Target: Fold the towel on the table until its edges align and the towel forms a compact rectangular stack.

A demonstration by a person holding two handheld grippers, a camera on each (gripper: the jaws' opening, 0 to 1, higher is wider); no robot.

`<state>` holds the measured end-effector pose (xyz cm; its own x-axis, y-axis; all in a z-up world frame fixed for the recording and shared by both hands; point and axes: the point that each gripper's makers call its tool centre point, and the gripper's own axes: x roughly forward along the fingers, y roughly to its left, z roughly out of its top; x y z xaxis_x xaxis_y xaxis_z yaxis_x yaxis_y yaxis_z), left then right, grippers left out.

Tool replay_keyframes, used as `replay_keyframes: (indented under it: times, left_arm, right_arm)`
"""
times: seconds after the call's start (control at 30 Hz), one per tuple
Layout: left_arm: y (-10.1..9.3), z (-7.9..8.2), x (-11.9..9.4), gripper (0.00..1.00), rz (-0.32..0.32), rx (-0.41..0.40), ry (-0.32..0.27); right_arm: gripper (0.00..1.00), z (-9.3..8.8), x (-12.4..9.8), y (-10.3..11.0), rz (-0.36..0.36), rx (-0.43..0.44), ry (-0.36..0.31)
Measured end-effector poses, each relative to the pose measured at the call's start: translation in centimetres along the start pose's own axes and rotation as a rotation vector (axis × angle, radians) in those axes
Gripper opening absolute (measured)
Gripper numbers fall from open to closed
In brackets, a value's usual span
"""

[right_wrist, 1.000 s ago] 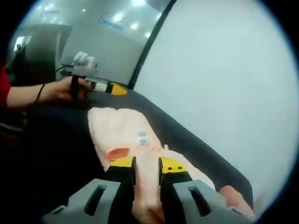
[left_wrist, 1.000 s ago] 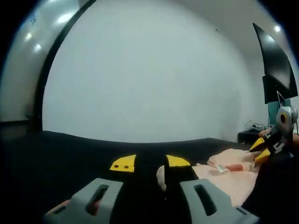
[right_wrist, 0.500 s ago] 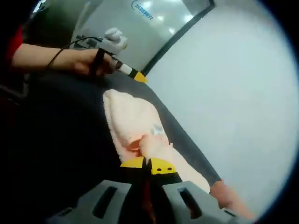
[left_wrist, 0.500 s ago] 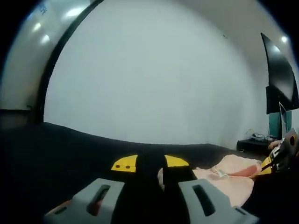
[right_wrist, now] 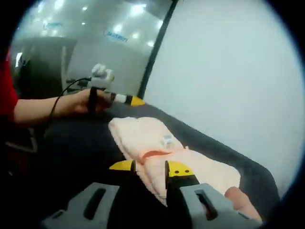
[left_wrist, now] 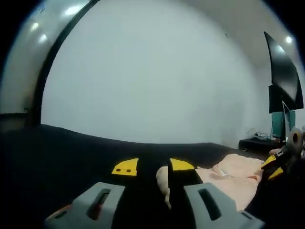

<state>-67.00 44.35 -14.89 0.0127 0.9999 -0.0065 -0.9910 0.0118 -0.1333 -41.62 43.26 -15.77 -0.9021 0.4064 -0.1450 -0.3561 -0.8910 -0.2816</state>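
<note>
A peach towel [right_wrist: 157, 138] lies folded on the black table [right_wrist: 71, 143], with a small white tag [right_wrist: 167, 140] and an orange stripe [right_wrist: 155, 154] on top. My right gripper [right_wrist: 150, 166] is open, its jaws on either side of the towel's near edge. In the left gripper view the towel [left_wrist: 233, 174] stretches off to the right, and one corner [left_wrist: 163, 180] lies just inside the right jaw. My left gripper [left_wrist: 153, 166] is open low over the table [left_wrist: 71, 152]. A hand holds that left gripper [right_wrist: 136, 100] at the towel's far end. The right gripper [left_wrist: 276, 164] shows beyond the towel.
A white wall [left_wrist: 143, 71] rises behind the table. A dark screen [left_wrist: 283, 71] hangs at the far right above a low stand [left_wrist: 255, 140]. The person's hand [right_wrist: 81, 102] and red sleeve [right_wrist: 5, 95] come in from the left, in front of a glass partition [right_wrist: 95, 43].
My right gripper, shut on a towel fold half a second ago, has opened, and the fold now lies flat on the towel. The left gripper has stayed open at the far corner.
</note>
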Motion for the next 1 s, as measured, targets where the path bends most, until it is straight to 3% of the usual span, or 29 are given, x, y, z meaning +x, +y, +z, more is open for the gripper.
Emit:
replay_keyframes:
  times: [0.03,0.07,0.13,0.17,0.2,0.27,0.3,0.37,0.43,0.47,0.53,0.6,0.63,0.67,0.73,0.77,0.8,0.87,1.0]
  left_arm:
    - [-0.2,-0.8,-0.1,0.25,0.01,0.013,0.044]
    - [-0.7,-0.6,0.1,0.25,0.002,0.02,0.034]
    - [-1.9,0.4,0.0,0.26,-0.029,0.063,-0.021]
    - [-1.9,0.6,-0.1,0.26,-0.021,0.082,-0.032]
    - [-1.7,0.8,0.0,0.26,-0.006,0.104,-0.033]
    - [-0.9,1.1,-0.1,0.26,0.035,0.134,-0.042]
    - [-0.4,1.1,-0.1,0.26,0.042,0.119,-0.044]
    - [-0.2,1.1,-0.5,0.25,0.045,0.093,-0.054]
    - [0.5,1.0,-0.7,0.24,0.051,0.074,-0.056]
    - [0.7,0.9,-0.7,0.24,0.052,0.067,-0.054]
    - [0.8,0.6,-0.6,0.24,0.049,0.051,-0.043]
    - [0.6,0.3,-0.5,0.24,0.038,0.045,-0.036]
    - [0.3,0.2,-0.5,0.24,0.031,0.047,-0.033]
    - [0.2,0.2,-0.5,0.24,0.027,0.05,-0.031]
    - [0.1,0.1,-0.5,0.24,0.02,0.053,-0.026]
    - [-0.1,0.1,-0.5,0.24,0.017,0.053,-0.023]
    - [-0.1,0.1,-0.6,0.24,0.014,0.051,-0.024]
    - [-0.1,0.4,-0.7,0.24,0.006,0.045,-0.035]
    - [-0.2,0.8,-1.1,0.23,0.004,0.029,-0.052]
  right_arm:
    - [0.21,0.3,-0.7,-1.9,-0.08,0.069,-0.028]
    - [0.19,-0.5,-2.2,-4.6,-0.191,0.242,-0.012]
    - [0.17,-1.9,-4.8,-9.0,-0.321,0.582,-0.027]
    - [0.18,-3.3,-6.4,-10.8,-0.421,0.77,-0.032]
    - [0.21,-4.8,-7.6,-11.7,-0.484,0.899,-0.013]
    - [0.32,-6.6,-8.4,-12.0,-0.552,1.031,-0.011]
    - [0.36,-7.6,-8.3,-11.4,-0.571,1.063,0.021]
    - [0.43,-8.1,-7.5,-10.1,-0.571,1.157,0.019]
    - [0.56,-8.0,-6.4,-9.6,-0.582,1.218,-0.019]
    - [0.61,-7.5,-5.8,-9.9,-0.597,1.198,-0.059]
    - [0.61,-8.0,-5.2,-10.3,-0.678,1.111,-0.02]
    - [0.5,-9.1,-4.3,-10.5,-0.737,0.937,0.092]
    - [0.32,-9.8,-4.3,-10.1,-0.746,0.824,0.185]
    - [0.12,-10.2,-4.1,-9.8,-0.721,0.791,0.207]
    - [0.1,-9.7,-5.0,-10.0,-0.771,1.015,0.094]
    - [0.1,-9.2,-5.6,-10.8,-0.77,1.145,-0.013]
    - [0.09,-9.1,-6.1,-11.3,-0.782,1.176,-0.041]
    - [0.09,-9.6,-6.0,-11.3,-0.772,1.147,0.006]
    - [0.07,-8.8,-5.7,-11.4,-0.785,1.152,-0.036]
